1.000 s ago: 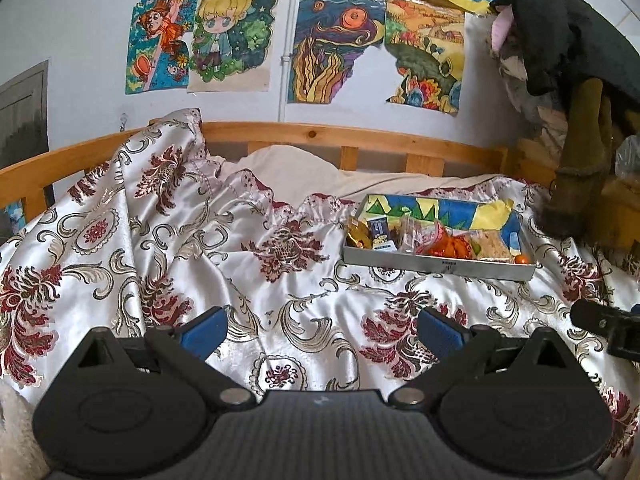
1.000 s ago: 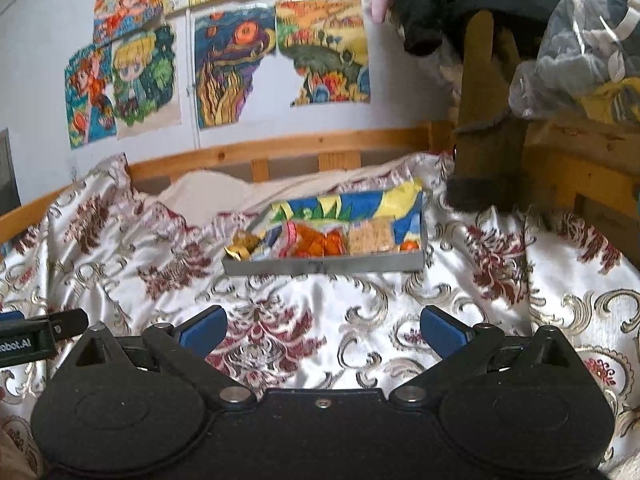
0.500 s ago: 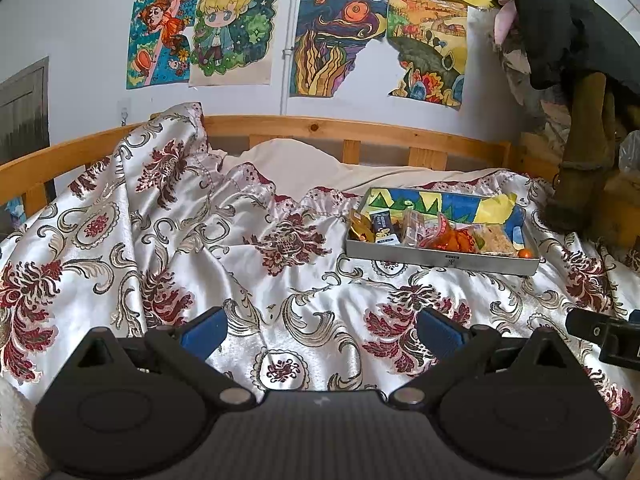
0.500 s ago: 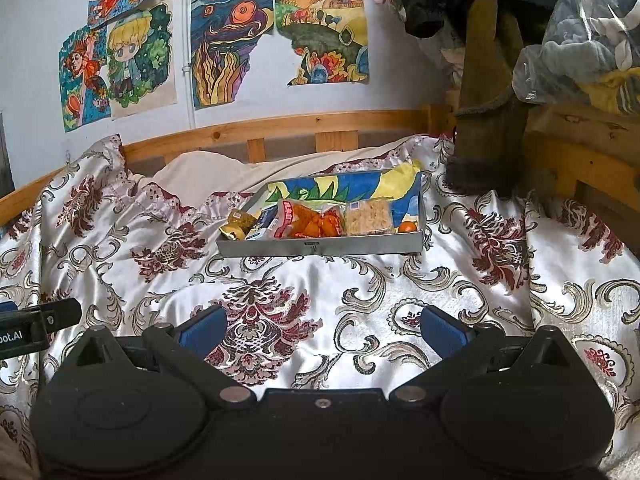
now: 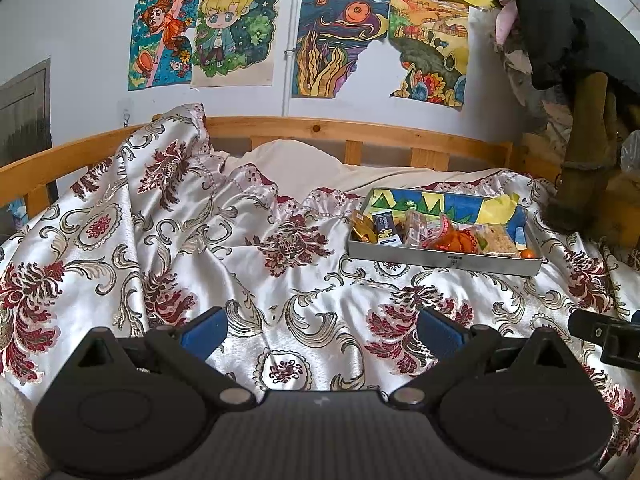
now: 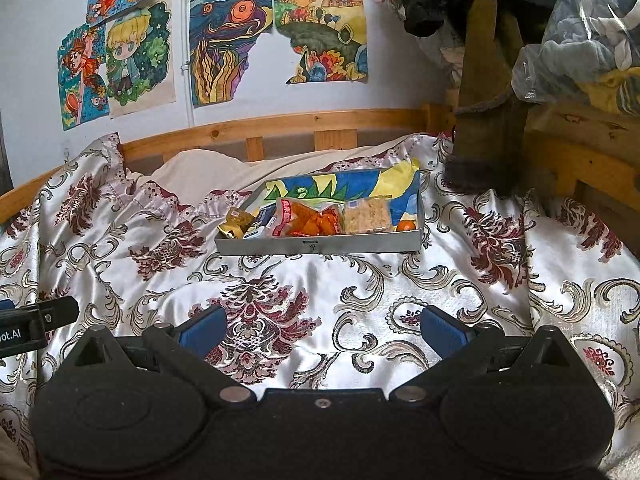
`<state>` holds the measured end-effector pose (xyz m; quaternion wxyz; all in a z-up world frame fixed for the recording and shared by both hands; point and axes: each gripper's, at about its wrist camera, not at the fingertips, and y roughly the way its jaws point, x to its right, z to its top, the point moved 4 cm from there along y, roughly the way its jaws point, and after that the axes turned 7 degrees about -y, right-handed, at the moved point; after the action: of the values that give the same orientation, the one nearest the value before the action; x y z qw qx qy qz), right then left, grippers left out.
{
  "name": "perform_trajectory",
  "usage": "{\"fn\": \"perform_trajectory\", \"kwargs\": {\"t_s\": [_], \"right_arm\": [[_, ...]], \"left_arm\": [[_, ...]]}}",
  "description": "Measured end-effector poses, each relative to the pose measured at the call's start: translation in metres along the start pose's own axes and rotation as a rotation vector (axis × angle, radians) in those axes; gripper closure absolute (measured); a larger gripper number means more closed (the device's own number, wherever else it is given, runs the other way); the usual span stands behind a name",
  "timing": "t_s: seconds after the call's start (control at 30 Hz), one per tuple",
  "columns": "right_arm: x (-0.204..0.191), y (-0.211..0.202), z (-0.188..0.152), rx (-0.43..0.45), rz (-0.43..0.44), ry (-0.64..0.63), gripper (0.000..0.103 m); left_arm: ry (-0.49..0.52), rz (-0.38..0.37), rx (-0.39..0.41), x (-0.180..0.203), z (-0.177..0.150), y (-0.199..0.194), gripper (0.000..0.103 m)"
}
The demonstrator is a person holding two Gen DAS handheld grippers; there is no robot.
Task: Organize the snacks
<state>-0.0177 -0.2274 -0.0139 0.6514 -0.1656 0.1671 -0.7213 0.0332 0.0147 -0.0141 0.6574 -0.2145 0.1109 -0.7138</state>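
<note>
A grey snack tray [image 5: 444, 258] [image 6: 318, 245] with a colourful lining lies on the floral bedspread. Inside it are a gold packet [image 6: 236, 222], a blue packet [image 5: 386, 226], an orange-red packet [image 6: 310, 220], a pale cracker pack [image 6: 367, 216] and a small orange fruit [image 6: 407, 225]. My left gripper [image 5: 322, 330] is open and empty, well short of the tray, which sits ahead to its right. My right gripper [image 6: 322, 330] is open and empty too, with the tray straight ahead. Each gripper's tip shows at the edge of the other's view.
The satin bedspread [image 5: 192, 248] is rumpled, with a raised fold at the left. A wooden bed rail [image 5: 340, 132] runs behind, below a wall of drawings [image 5: 236, 36]. Dark clothes and a brown hanging garment [image 6: 486, 92] crowd the right, above a wooden frame [image 6: 580, 152].
Both grippers have dipped slightly, so the tray sits a little lower and nearer in each view. Their jaws stay equally wide apart. The snacks have not shifted.
</note>
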Motion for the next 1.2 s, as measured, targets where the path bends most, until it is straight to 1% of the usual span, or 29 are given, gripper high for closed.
{"fn": "perform_trajectory", "kwargs": {"t_s": [1.2], "right_arm": [[0.0004, -0.0002, 0.0004, -0.002, 0.000, -0.001, 0.001]], "left_arm": [[0.004, 0.004, 0.004, -0.0047, 0.0003, 0.0007, 0.000]]}}
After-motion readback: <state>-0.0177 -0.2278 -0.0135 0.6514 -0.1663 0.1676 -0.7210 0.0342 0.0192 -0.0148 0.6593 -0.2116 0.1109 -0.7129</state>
